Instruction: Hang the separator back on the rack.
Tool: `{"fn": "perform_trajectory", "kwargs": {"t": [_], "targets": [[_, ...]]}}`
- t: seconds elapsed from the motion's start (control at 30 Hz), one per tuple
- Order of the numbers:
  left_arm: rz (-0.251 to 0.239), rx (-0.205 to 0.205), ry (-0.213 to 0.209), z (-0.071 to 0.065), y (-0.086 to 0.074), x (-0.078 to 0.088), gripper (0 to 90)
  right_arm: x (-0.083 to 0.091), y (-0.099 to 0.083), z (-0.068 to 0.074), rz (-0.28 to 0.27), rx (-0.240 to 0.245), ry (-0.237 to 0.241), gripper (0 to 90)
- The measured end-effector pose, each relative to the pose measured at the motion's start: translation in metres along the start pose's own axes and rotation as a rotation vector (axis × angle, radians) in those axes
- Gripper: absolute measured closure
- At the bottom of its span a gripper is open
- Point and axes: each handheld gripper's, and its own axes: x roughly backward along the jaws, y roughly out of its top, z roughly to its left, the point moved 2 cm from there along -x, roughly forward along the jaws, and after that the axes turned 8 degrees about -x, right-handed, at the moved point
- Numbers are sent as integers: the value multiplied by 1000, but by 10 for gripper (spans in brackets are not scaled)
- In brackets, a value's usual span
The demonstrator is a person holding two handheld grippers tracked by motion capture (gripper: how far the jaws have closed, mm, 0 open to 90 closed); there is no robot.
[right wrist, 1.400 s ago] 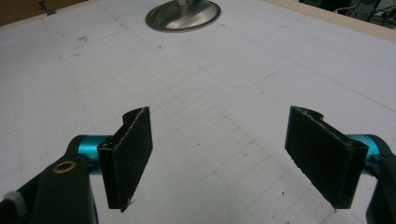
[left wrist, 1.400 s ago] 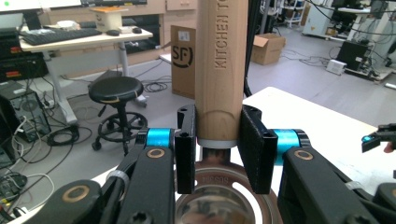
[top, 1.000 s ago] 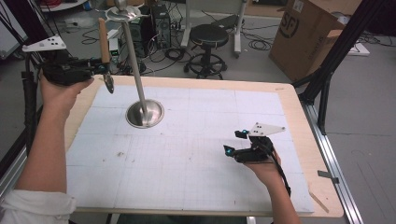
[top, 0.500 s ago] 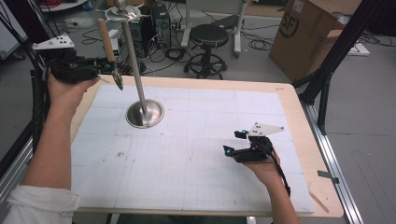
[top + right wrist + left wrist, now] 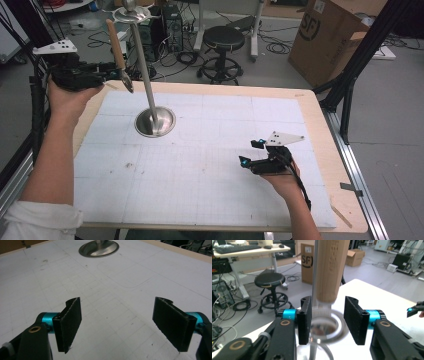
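The thing in hand is a utensil with a wooden handle (image 5: 115, 44) and a small metal end (image 5: 127, 81), hanging upright from the hook plate at the top of a steel stand (image 5: 145, 75), whose round base (image 5: 155, 123) sits on the white gridded surface (image 5: 210, 190). The left gripper (image 5: 107, 67) is held level just beside the handle, and its fingers (image 5: 305, 320) have just been opening; in the left gripper view the wood hangs between them with a visible gap to each pad, so they stand open around it rather than clamped. The handle looks light and stiff, with a smooth rounded face that could twist or slide under flat pads, and since it hangs free it will likely swing at a nudge. The best hold, I judge, is on the lower half of the wood, squarely across its width, well clear of the thin metal end. The tall pole looks top-heavy over its base, so any pull should go up off the hook, not sideways. The right gripper (image 5: 250, 155) rests low over the surface, well apart, its fingers (image 5: 70, 322) wide open and holding nothing.
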Motion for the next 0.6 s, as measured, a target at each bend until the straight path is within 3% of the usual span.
{"fn": "perform_trajectory", "kwargs": {"t": [0.27, 0.43, 0.6], "targets": [[2, -1, -2, -5, -9, 1, 491, 0, 0, 0, 2, -2, 2, 224], [94, -56, 0, -11, -11, 3, 444, 0, 0, 0, -2, -2, 1, 224], [92, -76, -33, -20, -11, 8, 399, -2, 0, 0, 4, -5, 4, 224]]}}
